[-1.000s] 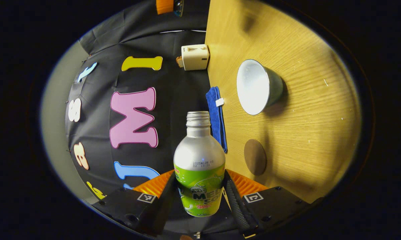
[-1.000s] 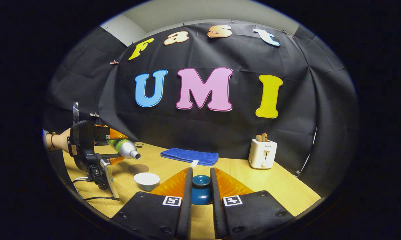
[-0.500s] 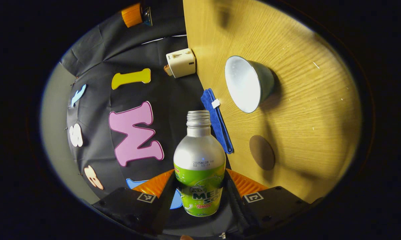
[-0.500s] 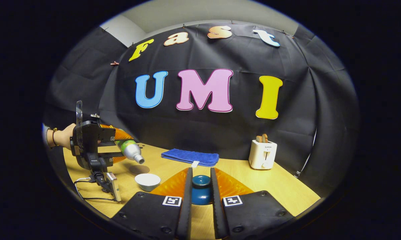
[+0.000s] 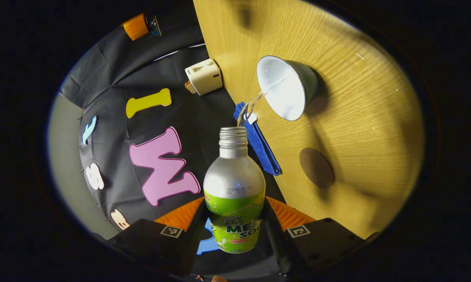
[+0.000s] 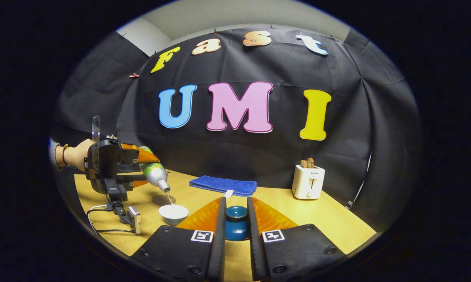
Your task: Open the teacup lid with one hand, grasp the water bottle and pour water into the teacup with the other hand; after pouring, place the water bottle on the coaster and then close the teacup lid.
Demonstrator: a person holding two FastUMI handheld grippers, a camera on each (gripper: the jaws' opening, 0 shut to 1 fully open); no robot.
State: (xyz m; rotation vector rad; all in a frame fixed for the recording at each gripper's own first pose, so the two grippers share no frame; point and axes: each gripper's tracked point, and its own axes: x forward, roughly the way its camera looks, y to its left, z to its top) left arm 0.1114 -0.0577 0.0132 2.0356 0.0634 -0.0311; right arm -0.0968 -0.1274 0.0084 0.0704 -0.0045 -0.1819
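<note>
While your left gripper (image 5: 235,231) clamps the water bottle (image 5: 234,196) by its green lower half, both fingers pressing its sides, a thin stream of water (image 5: 251,106) runs from the open mouth into the teacup (image 5: 286,88). From the right gripper view the bottle (image 6: 154,171) hangs above the far-left part of the table (image 6: 329,219), its long axis tilted, neck pointing down and to the right over the white cup (image 6: 173,214). It looks like thin metal: smooth, probably slippery, and likely lighter as it empties, so keep the hold low on the body, never the neck. Your right gripper (image 6: 235,235) is closed on the blue teacup lid (image 6: 236,222), held near you, well apart from the cup. On the table, just beside the cup, lies the round brown coaster (image 5: 316,167), where the bottle must stand upright afterwards.
</note>
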